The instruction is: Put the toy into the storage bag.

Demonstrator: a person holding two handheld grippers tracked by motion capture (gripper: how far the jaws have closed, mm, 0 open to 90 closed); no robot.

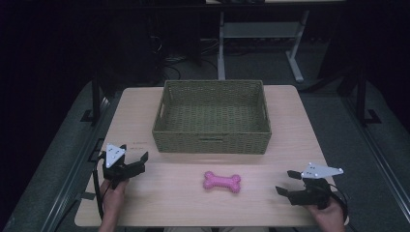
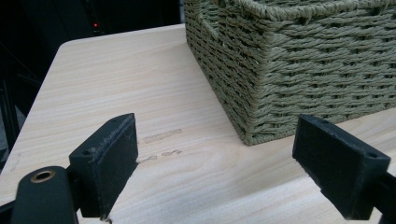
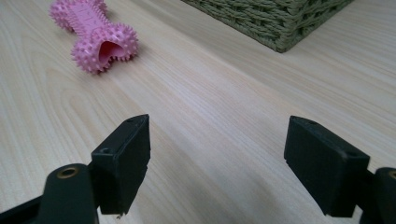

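Dark room all around, with a light wood-grain table [image 1: 169,198] lit in the middle. An olive-green woven rectangular basket [image 1: 212,140] sits at the table's centre toward the far side, nothing visible inside it. Just in front of it, near the front edge, lies a pink spiky rubber bone-shaped toy [image 1: 221,181], flat on the wood and apart from the basket. The left gripper [image 1: 134,158] and right gripper [image 1: 286,182] flank the toy, well clear of it, both with jaws spread wide and holding nothing.

Dim high view, dark surroundings; brighter, sharp close views.
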